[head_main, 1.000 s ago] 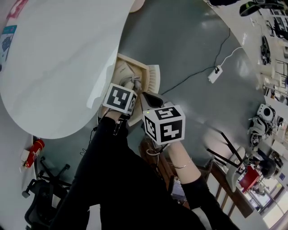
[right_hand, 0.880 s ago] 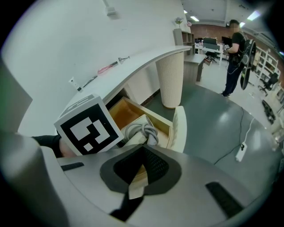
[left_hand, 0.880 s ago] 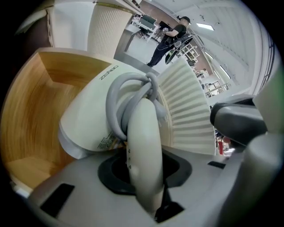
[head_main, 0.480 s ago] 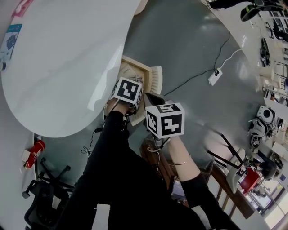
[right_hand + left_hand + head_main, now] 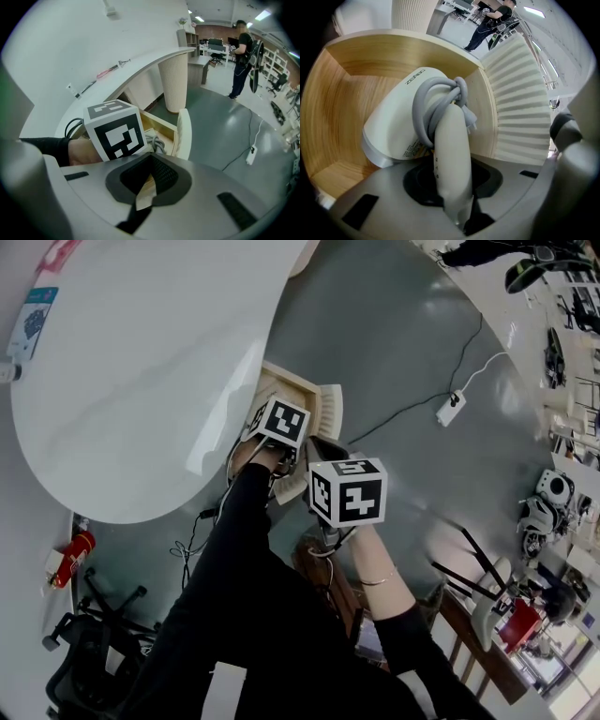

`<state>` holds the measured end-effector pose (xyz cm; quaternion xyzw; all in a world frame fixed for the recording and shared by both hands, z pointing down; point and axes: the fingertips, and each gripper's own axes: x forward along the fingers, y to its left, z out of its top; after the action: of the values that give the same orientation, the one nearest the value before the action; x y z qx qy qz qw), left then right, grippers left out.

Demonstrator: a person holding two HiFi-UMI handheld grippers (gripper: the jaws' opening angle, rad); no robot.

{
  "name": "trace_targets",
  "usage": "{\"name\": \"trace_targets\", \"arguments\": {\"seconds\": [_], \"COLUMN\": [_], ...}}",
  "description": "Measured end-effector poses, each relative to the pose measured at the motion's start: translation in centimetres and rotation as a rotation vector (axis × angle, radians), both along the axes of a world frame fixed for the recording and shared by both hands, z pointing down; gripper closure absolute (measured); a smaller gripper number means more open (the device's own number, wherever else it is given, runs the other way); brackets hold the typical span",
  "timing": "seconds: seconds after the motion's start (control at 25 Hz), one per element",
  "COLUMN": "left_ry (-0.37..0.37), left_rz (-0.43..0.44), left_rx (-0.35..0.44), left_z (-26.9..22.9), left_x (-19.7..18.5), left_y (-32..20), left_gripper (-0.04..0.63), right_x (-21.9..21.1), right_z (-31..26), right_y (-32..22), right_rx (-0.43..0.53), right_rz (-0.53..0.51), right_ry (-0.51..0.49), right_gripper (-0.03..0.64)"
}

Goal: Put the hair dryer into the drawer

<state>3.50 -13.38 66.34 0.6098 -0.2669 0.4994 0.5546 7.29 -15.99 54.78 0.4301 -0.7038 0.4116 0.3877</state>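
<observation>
Right now your left hand-held gripper (image 5: 454,201) is clamped on the handle of the white hair dryer (image 5: 401,124), jaws pressed on either side of it and pointing steeply down. The grey cord (image 5: 436,103) is looped in a bundle around the top of the handle, its plug tucked against the dryer's body, so nothing trails loose.

Past the jaws, the dryer's barrel is already inside the walls of the open wooden drawer (image 5: 393,54), with the wooden floor showing underneath and the ribbed drawer front (image 5: 520,108) standing off to the side. I can't tell whether the barrel touches the floor or hangs just above it.

Your right hand-held gripper (image 5: 145,192) holds nothing — its jaws stand only narrowly apart, and a sliver of the drawer's wood shows between them. It hovers just beside the left one, looking at the marker cube (image 5: 117,131) and at the drawer beyond.

From the head view, the drawer sits pulled out from under the curved white surface (image 5: 141,362), above the grey floor (image 5: 403,352).

By my reckoning the task is most of the way done: the dryer is carried over and in the right compartment. What remains is to settle it on the floor, let the jaws part, and draw your left hand clear — mind the cord bundle as you do.
</observation>
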Motion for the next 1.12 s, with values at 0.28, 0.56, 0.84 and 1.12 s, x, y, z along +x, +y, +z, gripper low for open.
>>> {"name": "trace_targets", "arguments": {"seconds": [0.28,0.56,0.84,1.12], "left_ry": [0.014,0.013,-0.069,-0.147], "left_rz": [-0.003,-0.045,-0.006,0.074], "left_rx": [-0.049,-0.028,-0.029,-0.032], "left_z": [0.2,1.3,2.2,2.7], "left_x": [0.4,0.7,0.5,-0.2], "left_y": [-0.3,-1.7,-1.3,-0.7], "left_gripper": [0.482,0.482,0.480,0.480], "right_x": [0.5,0.7,0.7,1.2], "right_z": [0.3,0.4,0.4,-0.1], "right_y": [-0.2,-0.3,-0.5,-0.5], "right_rx": [-0.012,-0.017,-0.015,-0.005], "right_rz": [0.011,0.013,0.009,0.016], "right_ry": [0.007,0.002,0.010,0.018], "right_gripper": [0.615,0.615,0.615,0.615]}}
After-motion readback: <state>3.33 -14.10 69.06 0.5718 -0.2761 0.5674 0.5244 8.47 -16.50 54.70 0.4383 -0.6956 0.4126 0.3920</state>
